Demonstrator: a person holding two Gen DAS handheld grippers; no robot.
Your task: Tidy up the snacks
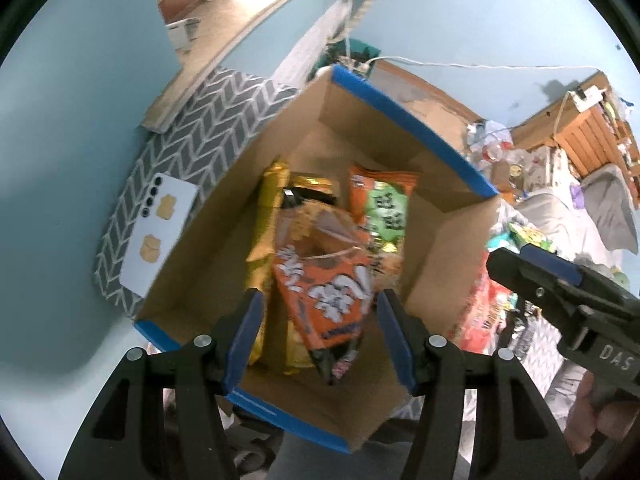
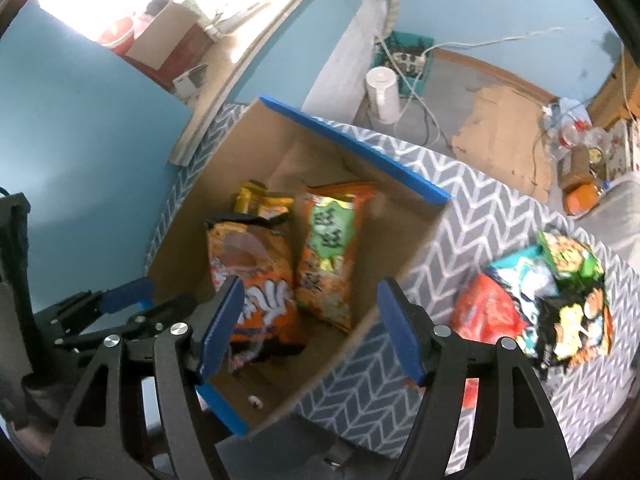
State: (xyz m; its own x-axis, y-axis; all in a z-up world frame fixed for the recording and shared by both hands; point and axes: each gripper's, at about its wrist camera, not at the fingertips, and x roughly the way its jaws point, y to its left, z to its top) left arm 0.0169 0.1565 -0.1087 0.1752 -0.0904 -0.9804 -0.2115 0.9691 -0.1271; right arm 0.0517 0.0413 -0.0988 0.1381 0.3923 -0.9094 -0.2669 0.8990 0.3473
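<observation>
A cardboard box with blue-taped rims holds several snack bags: an orange bag in front, an orange-and-green bag behind it and a yellow bag on the left. The box, the orange bag and the orange-and-green bag also show in the right wrist view. My left gripper is open and empty above the box's near side. My right gripper is open and empty over the box's right wall. A pile of loose snack bags lies on the cloth right of the box.
The box stands on a grey chevron-patterned surface. A white phone lies on it left of the box. A white cylinder, cables and a power strip sit on the floor behind. Clutter and wooden furniture stand at the far right.
</observation>
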